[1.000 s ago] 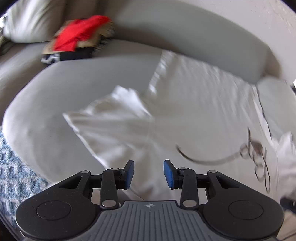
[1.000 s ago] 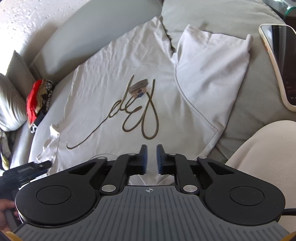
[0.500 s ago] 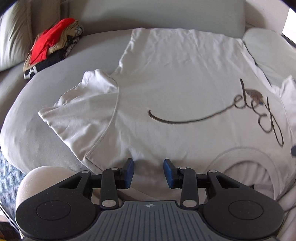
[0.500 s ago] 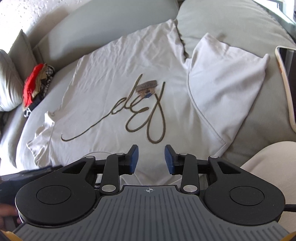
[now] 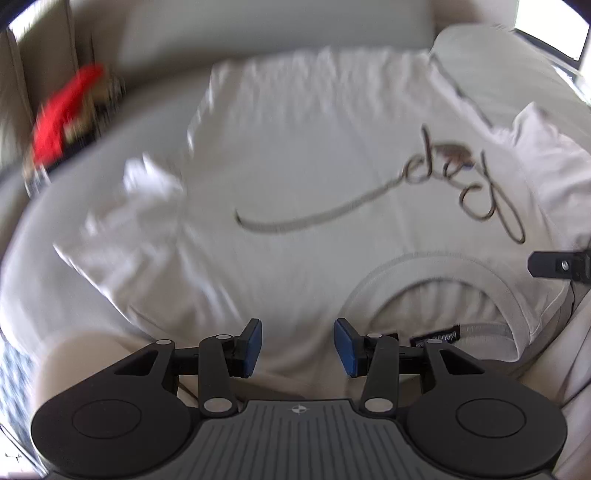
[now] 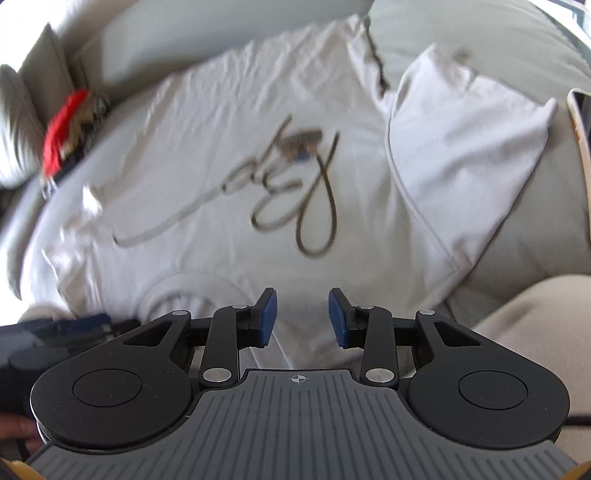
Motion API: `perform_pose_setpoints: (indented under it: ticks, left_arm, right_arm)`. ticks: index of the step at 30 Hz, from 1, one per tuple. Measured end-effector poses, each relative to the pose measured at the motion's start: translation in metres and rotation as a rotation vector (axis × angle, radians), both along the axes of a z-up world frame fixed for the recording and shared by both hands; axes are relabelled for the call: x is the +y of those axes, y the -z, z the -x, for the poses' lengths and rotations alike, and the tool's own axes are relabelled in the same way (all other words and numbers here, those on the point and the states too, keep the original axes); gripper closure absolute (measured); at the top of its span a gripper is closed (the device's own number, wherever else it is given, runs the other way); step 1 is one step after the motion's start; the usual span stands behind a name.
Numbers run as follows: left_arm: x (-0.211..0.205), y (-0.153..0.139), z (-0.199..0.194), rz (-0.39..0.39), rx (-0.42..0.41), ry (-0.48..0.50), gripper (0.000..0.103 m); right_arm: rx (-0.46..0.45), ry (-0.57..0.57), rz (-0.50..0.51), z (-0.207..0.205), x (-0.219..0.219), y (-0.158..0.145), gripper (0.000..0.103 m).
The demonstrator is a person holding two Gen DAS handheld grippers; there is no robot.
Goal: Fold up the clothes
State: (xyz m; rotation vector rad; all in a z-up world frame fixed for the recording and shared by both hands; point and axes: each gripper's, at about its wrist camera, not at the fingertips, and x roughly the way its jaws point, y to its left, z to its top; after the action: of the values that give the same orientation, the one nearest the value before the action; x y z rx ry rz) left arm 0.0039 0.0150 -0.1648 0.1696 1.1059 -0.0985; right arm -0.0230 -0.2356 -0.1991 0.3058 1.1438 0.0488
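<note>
nearest to us, our left gripper (image 5: 297, 347) hangs over the shoulder edge of the white t-shirt (image 5: 295, 177), just left of its collar (image 5: 436, 291). its jaws have just been opening, and only loose fabric lies under the gap, nothing pinched. our right gripper (image 6: 302, 317) has also just been opening its jaws, which stand apart over the other shoulder edge with nothing held.

beyond them the t-shirt lies face up and spread flat across the grey sofa (image 6: 480, 33), its script print (image 6: 295, 184) showing and both sleeves out to the sides. we see no fold in it yet, so we judge the folding of this shirt has not begun: all of it remains.

farther back, a red and dark pile of clothes (image 5: 70, 122) sits on the sofa, too blurred to tell whether it is folded. a phone (image 6: 580, 125) lies at the right edge.
</note>
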Motion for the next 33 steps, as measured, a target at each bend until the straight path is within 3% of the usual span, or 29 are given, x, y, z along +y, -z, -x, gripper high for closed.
perform_pose_setpoints:
  ticks: [2, 6, 9, 11, 16, 21, 28, 31, 33]
  left_arm:
    - [-0.003, 0.004, 0.003, -0.008, -0.004, 0.012, 0.06]
    - [-0.003, 0.013, 0.008, 0.016, 0.096, 0.037, 0.061]
    - [0.002, 0.018, 0.014, 0.053, 0.174, 0.033, 0.064]
    - [0.004, 0.016, 0.019, 0.08, 0.177, 0.032, 0.063]
    - [0.005, -0.02, 0.014, 0.109, 0.036, 0.026, 0.06]
    - [0.016, -0.058, 0.007, 0.153, -0.077, -0.002, 0.058]
    - [0.037, -0.115, -0.004, 0.214, -0.232, -0.05, 0.055]
    - [0.047, -0.136, -0.013, 0.227, -0.303, -0.066, 0.042]
    - [0.053, -0.149, -0.021, 0.233, -0.348, -0.073, 0.041]
  right_arm:
    - [0.076, -0.023, -0.011, 0.007, 0.001, 0.012, 0.065]
    - [0.194, -0.03, -0.068, 0.021, -0.002, 0.027, 0.068]
    - [0.095, -0.012, -0.163, 0.026, -0.009, 0.009, 0.066]
    - [-0.008, 0.007, -0.208, 0.027, -0.012, -0.01, 0.056]
    - [-0.24, 0.026, -0.208, 0.032, -0.014, -0.056, 0.053]
    - [-0.391, 0.024, -0.163, 0.032, -0.013, -0.096, 0.049]
    - [-0.493, 0.005, -0.165, 0.02, -0.017, -0.152, 0.038]
    - [-0.508, 0.001, -0.138, 0.006, -0.017, -0.169, 0.036]
    - [-0.51, 0.019, -0.131, -0.007, -0.02, -0.178, 0.036]
